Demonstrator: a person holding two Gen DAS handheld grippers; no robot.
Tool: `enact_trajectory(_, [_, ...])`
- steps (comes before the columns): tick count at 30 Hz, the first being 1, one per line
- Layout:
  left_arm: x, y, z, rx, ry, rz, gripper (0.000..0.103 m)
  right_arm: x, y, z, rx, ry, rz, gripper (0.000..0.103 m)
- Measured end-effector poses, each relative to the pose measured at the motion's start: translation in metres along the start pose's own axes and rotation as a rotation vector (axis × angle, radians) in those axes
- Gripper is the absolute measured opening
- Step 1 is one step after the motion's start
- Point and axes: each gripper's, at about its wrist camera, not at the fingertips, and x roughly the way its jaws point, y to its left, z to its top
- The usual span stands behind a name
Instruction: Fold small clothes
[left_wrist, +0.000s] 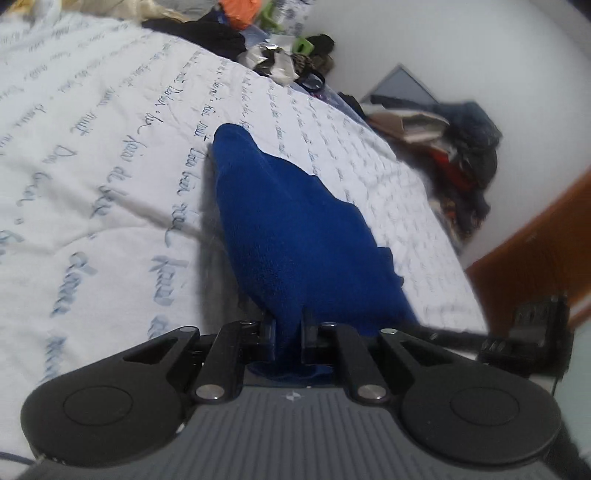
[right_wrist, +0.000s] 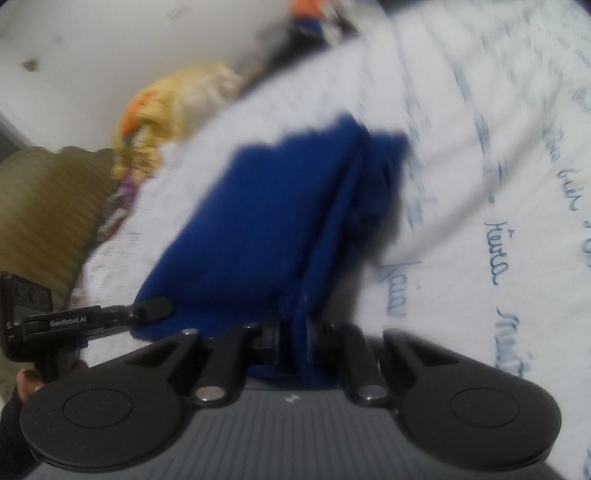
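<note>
**Blue fleece pinched at both ends above the bed**

Blue fleece garment (left_wrist: 295, 229) hangs between the two tools, lifted off the white bedspread (left_wrist: 110, 166) printed with blue handwriting. The left tool (left_wrist: 289, 338) has its jaws drawn close together with a bunch of the blue cloth clamped between them; from there the fabric stretches away over the bed to a rounded far end. The right tool (right_wrist: 293, 341) is likewise nearly closed on a folded edge of the same garment (right_wrist: 266, 221), which shows a seam or fold line running up from the jaws. That view is blurred.

In the left wrist view, part of the right tool (left_wrist: 532, 336) shows at the right edge, just beside the cloth; in the right wrist view, the left tool (right_wrist: 55, 321) shows at the left edge, with a person's fingers (right_wrist: 27, 380) below it.

Along the far edge of the bed lies a heap of mixed clothes (left_wrist: 280, 55). A second pile (left_wrist: 458, 155) sits against the wall beyond the bed. A yellow cloth (right_wrist: 177, 107) lies by the wall in the right view.
</note>
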Motion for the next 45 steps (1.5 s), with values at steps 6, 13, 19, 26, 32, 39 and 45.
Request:
enact_trajectory(6, [-0.016, -0.006, -0.025, 0.079, -0.124, 0.136, 0.047, 0.002, -0.012, -0.013, 0.054, 0.02, -0.073, 0.031])
enact_trajectory(13, [0.032, -0.065, -0.023, 0.372, -0.119, 0.096, 0.085, 0.027, 0.003, 0.078, 0.019, -0.144, -0.065, 0.081])
enact_trajectory(19, [0.069, -0.071, -0.044, 0.445, -0.07, 0.126, 0.094, 0.114, 0.0, 0.108, -0.215, -0.063, -0.271, 0.005])
enact_trajectory(26, [0.02, -0.058, -0.053, 0.408, -0.158, 0.168, 0.099, 0.098, 0.008, 0.11, -0.254, -0.084, -0.332, 0.014])
enact_trajectory(32, [0.007, -0.038, -0.082, 0.466, -0.1, 0.284, 0.09, 0.019, -0.01, 0.037, -0.009, -0.069, -0.056, 0.039])
enact_trajectory(39, [0.027, -0.042, -0.069, 0.485, -0.097, 0.319, 0.069, 0.017, -0.011, 0.003, 0.007, -0.001, -0.066, 0.041])
enact_trajectory(45, [0.024, -0.045, -0.065, 0.474, -0.101, 0.297, 0.024, 0.023, -0.005, 0.003, -0.057, 0.036, -0.089, 0.029])
